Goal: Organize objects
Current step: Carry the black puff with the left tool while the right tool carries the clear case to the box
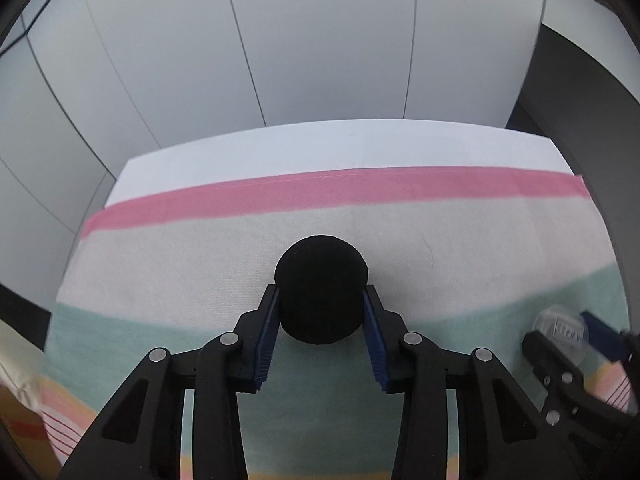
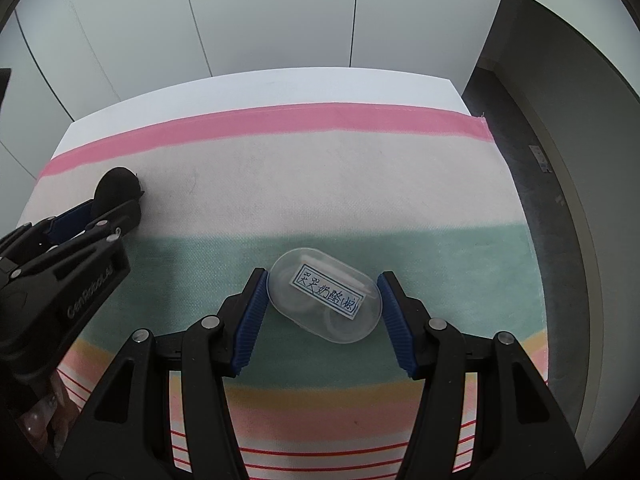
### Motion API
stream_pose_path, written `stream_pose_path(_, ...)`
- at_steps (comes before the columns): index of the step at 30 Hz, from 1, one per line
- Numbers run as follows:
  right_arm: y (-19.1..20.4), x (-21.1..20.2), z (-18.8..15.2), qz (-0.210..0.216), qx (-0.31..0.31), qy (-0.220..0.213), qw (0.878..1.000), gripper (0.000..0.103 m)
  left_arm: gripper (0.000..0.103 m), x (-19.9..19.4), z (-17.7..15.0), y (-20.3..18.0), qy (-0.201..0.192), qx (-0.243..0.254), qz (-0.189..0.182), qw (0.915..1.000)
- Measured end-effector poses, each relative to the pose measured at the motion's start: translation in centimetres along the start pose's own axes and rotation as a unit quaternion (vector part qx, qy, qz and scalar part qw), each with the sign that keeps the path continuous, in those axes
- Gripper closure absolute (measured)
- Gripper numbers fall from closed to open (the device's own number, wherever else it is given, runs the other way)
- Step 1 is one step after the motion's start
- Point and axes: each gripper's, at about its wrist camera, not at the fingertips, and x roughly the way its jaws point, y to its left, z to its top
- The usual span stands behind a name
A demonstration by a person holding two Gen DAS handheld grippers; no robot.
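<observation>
Here the left hand-held gripper [image 1: 320, 304] pinches a black ball [image 1: 321, 290]; the right [image 2: 322, 300] clamps a clear labelled case [image 2: 324, 300].

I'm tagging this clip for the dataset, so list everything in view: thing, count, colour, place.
black round object: 1, black, over the cloth's white and green bands, between the left gripper's pads
clear case: 1, transparent with a handwritten white label, over the green band, between the right gripper's pads
striped cloth: 1, pink, white, green, yellow and red bands, spread over the table
table: 1, white, bare strip beyond the cloth
wall panels: several, pale grey, behind the table
left gripper: 1, black with blue pads, closed on the black round object
right gripper: 1, black with blue pads, around the clear case
</observation>
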Motion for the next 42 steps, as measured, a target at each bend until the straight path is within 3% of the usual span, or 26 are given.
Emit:
stream_pose_path(12, -1.3, -7.1, -0.8, 0.003, -0.032, -0.034, 0.999, 0.045, 0.063, -6.5, 0.4, 3.8, 0.0, -0.012, -0.005, 0.9999)
stream_pose_path(16, -1.2, -9.1, 0.8, 0.005, -0.048, -0.04, 0.998, 0.045, 0.063, -10.2, -0.7, 5.5, -0.014, -0.009, 0.0, 0.9999)
stream_pose_path(21, -1.0, -12.3, -0.6, 0.006, -0.058, -0.038, 0.998, 0.045, 0.063, -14.1, -2.6, 7.7, -0.02, -0.02, 0.007, 0.9996)
stream_pose_path(27, 2.8, -15.1, -3.1, 0.022, -0.063, -0.032, 0.997, 0.045, 0.063, -18.2, -5.7, 10.8, -0.015, -0.033, 0.008, 0.9993)
stream_pose_path(28, 4.9, -15.5, -2.9, 0.022, -0.064, -0.032, 0.997, 0.045, 0.063, -18.8, -6.2, 11.3, -0.013, -0.033, 0.011, 0.9993)
stream_pose_path(32, 6.8, -17.1, -3.0, 0.025, -0.064, -0.03, 0.997, 0.045, 0.063, -21.2, -8.2, 13.0, -0.014, -0.03, 0.021, 0.9992)
stream_pose_path(42, 13.0, -22.3, -7.5, 0.046, -0.08, -0.028, 0.995, 0.045, 0.063, -27.2, -12.7, 17.9, -0.028, -0.049, 0.028, 0.998)
